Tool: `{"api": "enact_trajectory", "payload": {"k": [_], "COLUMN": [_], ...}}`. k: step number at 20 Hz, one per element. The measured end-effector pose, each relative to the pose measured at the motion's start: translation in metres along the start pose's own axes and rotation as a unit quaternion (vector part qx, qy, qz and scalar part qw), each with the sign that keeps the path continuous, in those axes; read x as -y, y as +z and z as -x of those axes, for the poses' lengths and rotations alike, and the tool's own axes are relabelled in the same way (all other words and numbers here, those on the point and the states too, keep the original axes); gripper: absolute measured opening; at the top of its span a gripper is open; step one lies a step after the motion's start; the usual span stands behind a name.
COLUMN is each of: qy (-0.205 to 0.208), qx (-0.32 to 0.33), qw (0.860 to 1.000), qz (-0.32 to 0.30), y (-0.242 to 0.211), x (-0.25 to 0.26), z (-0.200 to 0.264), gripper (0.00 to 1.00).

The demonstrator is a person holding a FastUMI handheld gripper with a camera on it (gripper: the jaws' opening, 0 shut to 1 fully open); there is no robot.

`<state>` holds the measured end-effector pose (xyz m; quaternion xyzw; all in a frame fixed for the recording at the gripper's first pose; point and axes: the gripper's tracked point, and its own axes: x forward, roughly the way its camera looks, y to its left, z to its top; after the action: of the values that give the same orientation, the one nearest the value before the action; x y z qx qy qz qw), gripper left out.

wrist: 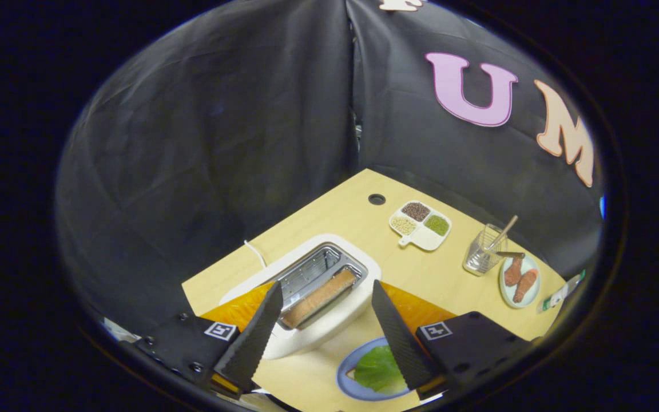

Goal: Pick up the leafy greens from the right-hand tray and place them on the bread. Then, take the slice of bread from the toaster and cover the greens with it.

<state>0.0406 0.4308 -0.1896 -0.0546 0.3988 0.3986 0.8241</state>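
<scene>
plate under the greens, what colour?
Blue. The plate lies under the leafy greens, beside the open gripper's right finger; the gripper view shows it best.

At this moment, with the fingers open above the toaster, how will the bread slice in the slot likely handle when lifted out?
The bread slice stands on edge in the toaster, so it probably holds its shape. It looks thin, likely light. Its crust may crumble under a hard squeeze from the open fingers.

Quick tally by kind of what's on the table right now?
Toasters: 1, bread slice in its slot
Plates: 2, blue with greens, pale
Divided tray: 1
Glass: 1
Total: 5
Tool open above toaster.
</scene>
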Motion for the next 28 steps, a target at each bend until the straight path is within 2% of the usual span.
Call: {"api": "enact_trajectory", "payload": {"k": [3, 11, 14, 18, 20, 28], "qy": [-0.008, -0.001, 0.0, 0.009, 0.008, 0.024], "qx": [-0.015, -0.051, -0.045, -0.047, -0.039, -0.007], "qw": [1.0, 0.995, 0.996, 0.997, 0.996, 0.995], "qz": [-0.016, -0.08, -0.082, -0.066, -0.074, -0.092], "y": [-0.003, -0.01, -0.008, -0.012, -0.012, -0.005], "x": [0.004, 0.0, -0.003, -0.007, -0.006, 0.0], "z": [-0.015, -0.036, -0.035, -0.031, -0.028, 0.004], "gripper": [1.0, 0.73, 0.45, 0.25, 0.09, 0.09]}}
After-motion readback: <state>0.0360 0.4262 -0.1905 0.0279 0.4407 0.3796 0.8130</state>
